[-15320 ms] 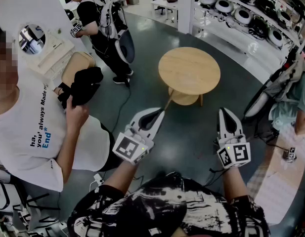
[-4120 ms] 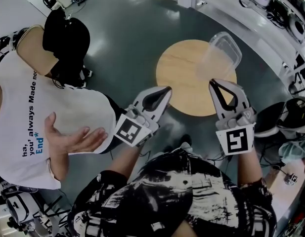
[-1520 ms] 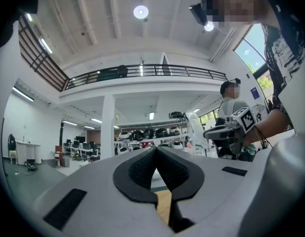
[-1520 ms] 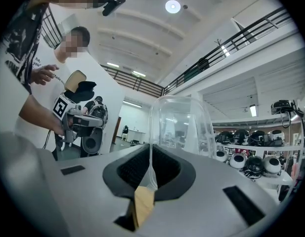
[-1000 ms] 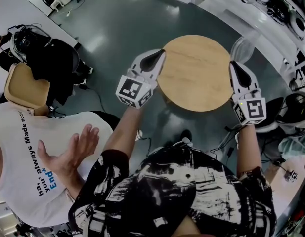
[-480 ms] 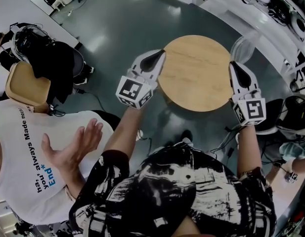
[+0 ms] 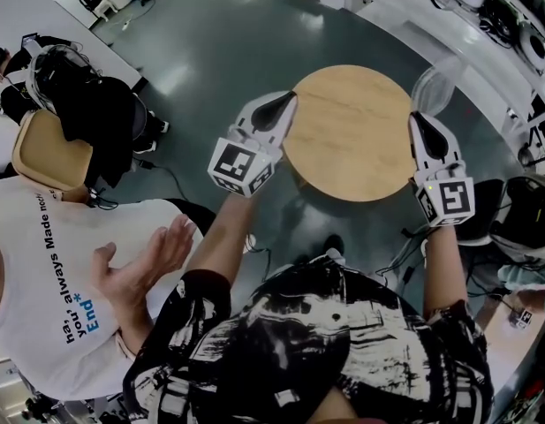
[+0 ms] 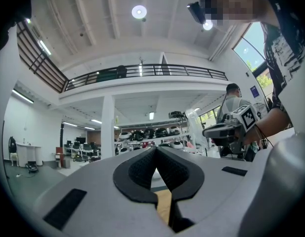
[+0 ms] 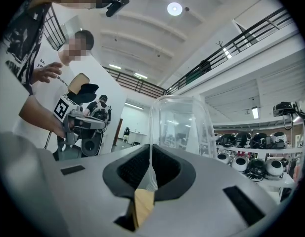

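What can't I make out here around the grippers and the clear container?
Clear container: its near end, right gripper view, hidden behind the body of the right gripper; head view, outline faint against pale shelving.
Round table: both gripper views, only a sliver shows past the gripper bodies.
Left gripper: height above the table, head view, unreadable from overhead.

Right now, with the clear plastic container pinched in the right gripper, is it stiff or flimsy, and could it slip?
The clear plastic container looks thin-walled and empty, so it is probably light and somewhat flexible. The right gripper pinches only one thin edge, so the container may pivot or slip if swung quickly. Its glossy walls suggest little friction.
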